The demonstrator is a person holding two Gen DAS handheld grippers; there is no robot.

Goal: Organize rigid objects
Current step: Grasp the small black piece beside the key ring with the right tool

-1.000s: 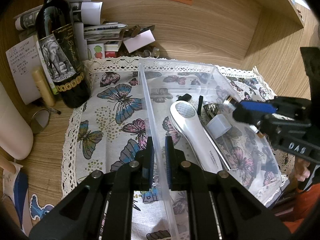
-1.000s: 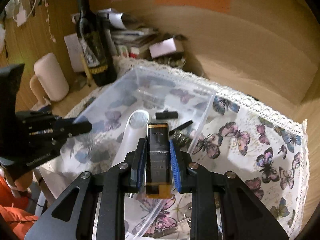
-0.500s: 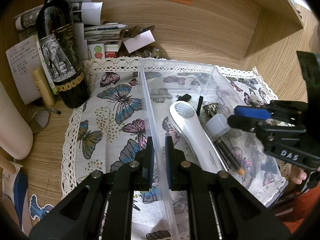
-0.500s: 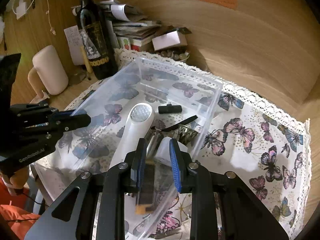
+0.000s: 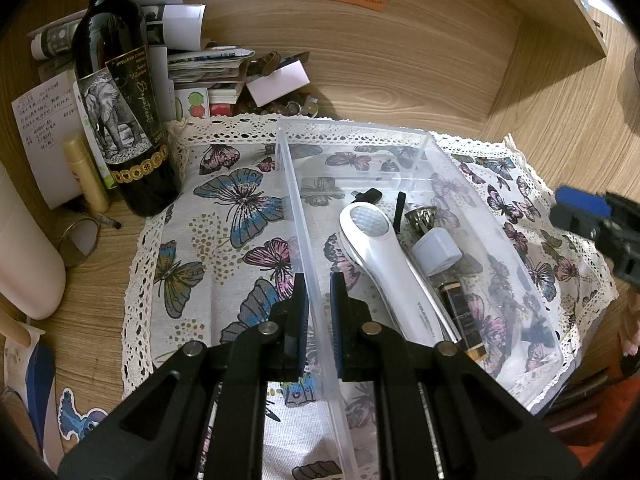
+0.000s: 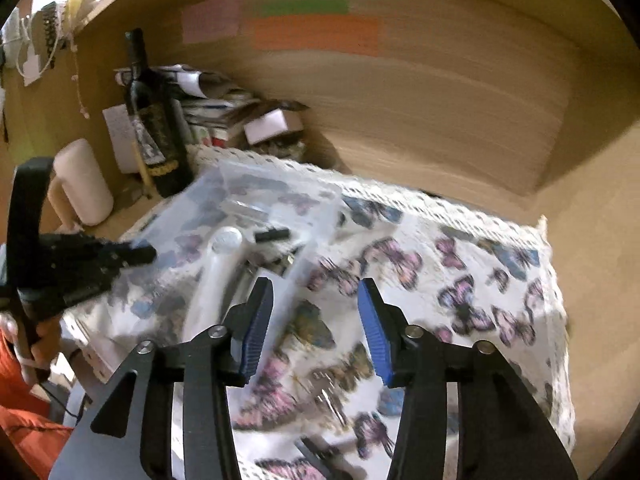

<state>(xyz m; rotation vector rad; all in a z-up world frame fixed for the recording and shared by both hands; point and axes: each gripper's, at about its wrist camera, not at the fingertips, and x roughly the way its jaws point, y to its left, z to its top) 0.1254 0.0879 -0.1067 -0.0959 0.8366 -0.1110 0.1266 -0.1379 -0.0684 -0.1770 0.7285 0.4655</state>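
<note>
The wine bottle (image 5: 120, 120) at far left is showing "APPELLATION" on its elephant label. The white device (image 5: 396, 276) in the box is bearing small unreadable lettering.

We've got a clear, smooth plastic bin (image 5: 400, 148) sitting on a matt printed cloth (image 5: 224, 240) with a rough lace edge. The desk and back wall (image 5: 400, 60) look like wood-grain laminate. The wine bottle (image 5: 120, 92) is glossy dark glass with a paper label. Inside the bin we see a glossy white plastic handheld device (image 5: 392, 272) and a shiny metal cup (image 5: 420, 216).
</note>
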